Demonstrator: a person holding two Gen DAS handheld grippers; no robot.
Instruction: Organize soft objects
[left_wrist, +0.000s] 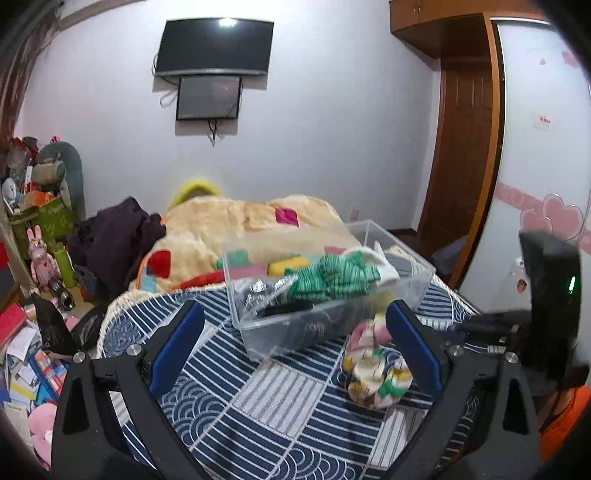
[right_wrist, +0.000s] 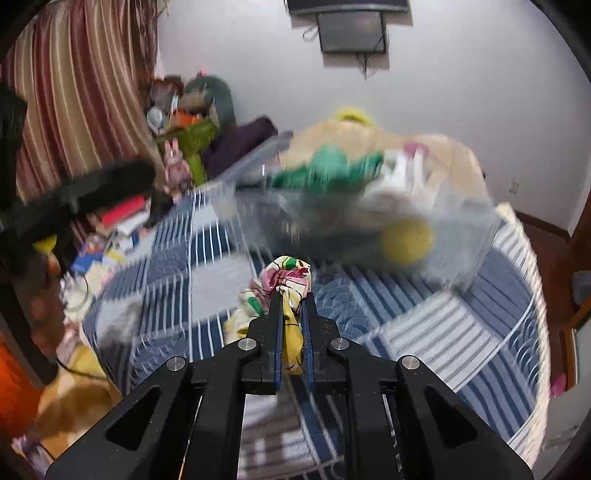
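A clear plastic bin (left_wrist: 399, 291) stands on the blue-and-white patterned bedspread (left_wrist: 266, 402) and holds a green-striped cloth (left_wrist: 334, 277) and other soft items. My left gripper (left_wrist: 295, 325) is open and empty, just short of the bin. A floral cloth (left_wrist: 375, 373) hangs beside its right finger (left_wrist: 413, 343). In the right wrist view my right gripper (right_wrist: 293, 295) is shut on that floral cloth (right_wrist: 286, 275) and holds it above the bedspread (right_wrist: 461, 332), short of the blurred bin (right_wrist: 465, 236). A yellow ball (right_wrist: 406, 240) shows through the bin's wall.
A beige patchwork blanket (left_wrist: 221, 229) and dark clothes (left_wrist: 114, 236) lie beyond the bin. Toys, books and bags (left_wrist: 33, 295) crowd the floor at left. A wardrobe (left_wrist: 543, 147) stands at right. A striped curtain (right_wrist: 77, 92) hangs at left.
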